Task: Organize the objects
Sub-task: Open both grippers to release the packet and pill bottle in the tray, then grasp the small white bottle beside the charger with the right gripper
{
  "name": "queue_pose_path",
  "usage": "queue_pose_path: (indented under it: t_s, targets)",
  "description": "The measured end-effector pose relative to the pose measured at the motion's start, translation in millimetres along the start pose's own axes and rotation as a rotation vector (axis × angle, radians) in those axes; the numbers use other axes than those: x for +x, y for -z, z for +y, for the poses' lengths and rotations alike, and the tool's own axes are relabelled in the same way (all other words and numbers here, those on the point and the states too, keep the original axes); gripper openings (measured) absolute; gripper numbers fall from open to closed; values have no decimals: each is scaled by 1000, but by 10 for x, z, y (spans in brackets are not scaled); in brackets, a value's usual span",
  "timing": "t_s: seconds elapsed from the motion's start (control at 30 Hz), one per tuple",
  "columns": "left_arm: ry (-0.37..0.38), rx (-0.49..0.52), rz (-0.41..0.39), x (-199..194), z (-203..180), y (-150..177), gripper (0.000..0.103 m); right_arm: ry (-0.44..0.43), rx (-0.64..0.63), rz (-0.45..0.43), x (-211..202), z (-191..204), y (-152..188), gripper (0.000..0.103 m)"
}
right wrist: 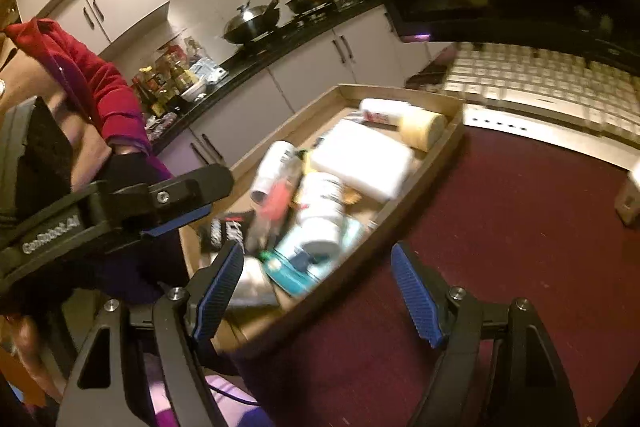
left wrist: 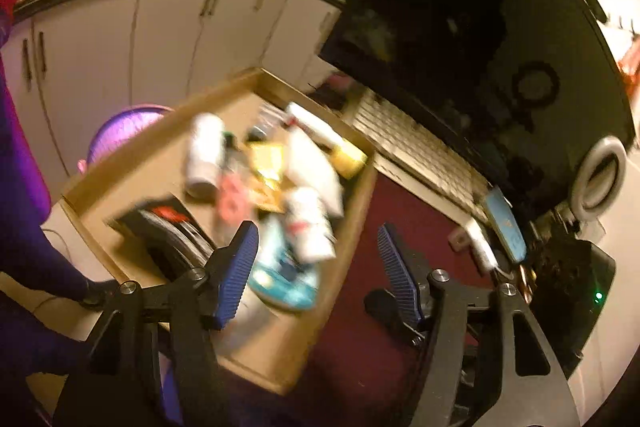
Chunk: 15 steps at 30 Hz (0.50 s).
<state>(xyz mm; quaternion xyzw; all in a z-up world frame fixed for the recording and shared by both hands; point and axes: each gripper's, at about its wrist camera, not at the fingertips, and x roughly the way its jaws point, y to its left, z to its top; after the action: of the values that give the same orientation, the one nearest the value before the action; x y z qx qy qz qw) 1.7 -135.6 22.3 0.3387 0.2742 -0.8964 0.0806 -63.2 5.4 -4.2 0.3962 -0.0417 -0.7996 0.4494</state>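
Jaws of both grippers (left wrist: pixel 316 259) (right wrist: pixel 318 293) gape wide, empty.

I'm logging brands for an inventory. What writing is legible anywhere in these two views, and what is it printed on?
"GenRobot.AI": white lettering on the black body of the left tool, seen in the right wrist view; slightly soft, so the reading is likely, not certain.
White bottles in the wooden tray: dark label print, too blurred to read.
Black packet: white lettering, blurred, unreadable.
Keyboard: key legends too small to read.
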Motion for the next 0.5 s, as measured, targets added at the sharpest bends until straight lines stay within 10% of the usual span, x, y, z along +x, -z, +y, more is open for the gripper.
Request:
queue_pose_path:
  t_s: [0.5]
  targets:
    - [152,179,156,255,-1013,602,63,173,161,-79,-954,-1038,461,77]
